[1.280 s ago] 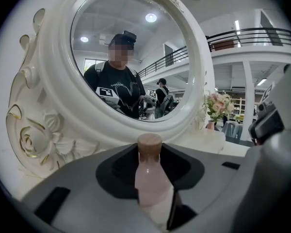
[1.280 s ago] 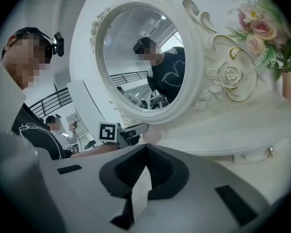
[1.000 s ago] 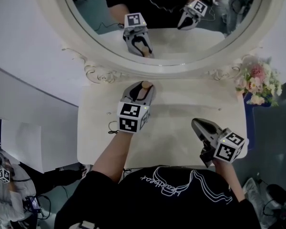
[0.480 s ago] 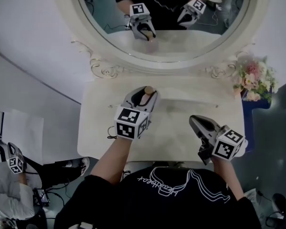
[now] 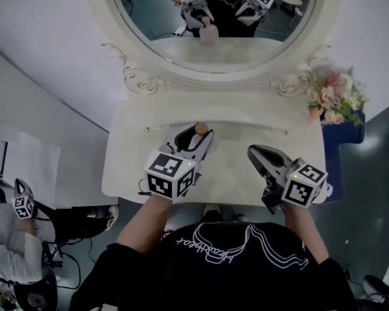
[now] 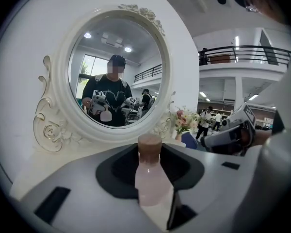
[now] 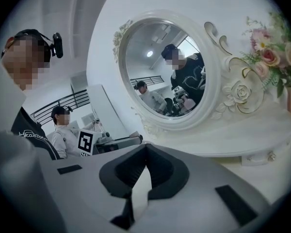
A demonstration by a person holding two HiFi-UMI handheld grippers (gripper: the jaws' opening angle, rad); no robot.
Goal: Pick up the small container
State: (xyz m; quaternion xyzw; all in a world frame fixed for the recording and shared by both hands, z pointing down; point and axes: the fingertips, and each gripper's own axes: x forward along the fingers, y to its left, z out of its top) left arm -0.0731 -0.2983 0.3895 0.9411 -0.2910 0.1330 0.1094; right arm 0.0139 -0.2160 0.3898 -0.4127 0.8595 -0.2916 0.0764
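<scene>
The small container (image 5: 201, 129) is a pale pink bottle with a brown cap. It stands upright between the jaws of my left gripper (image 5: 196, 137), which is shut on its body over the white dressing table (image 5: 285, 138). In the left gripper view the small container (image 6: 149, 178) fills the gap of my left gripper (image 6: 150, 166), cap pointing up. My right gripper (image 5: 255, 152) hovers to the right, near the table's front edge. In its own view the right gripper (image 7: 145, 150) has its tips together and holds nothing.
A large oval mirror (image 5: 246, 24) in an ornate white frame stands at the back of the table and reflects both grippers. A pink flower bouquet (image 5: 334, 98) sits at the table's right end. A person (image 5: 13, 251) is at the lower left, beside the table.
My left gripper has drawn back from the mirror base toward the table's front, carrying the container. The right gripper has shifted slightly left. The head view has tilted, so the mirror sits higher.
</scene>
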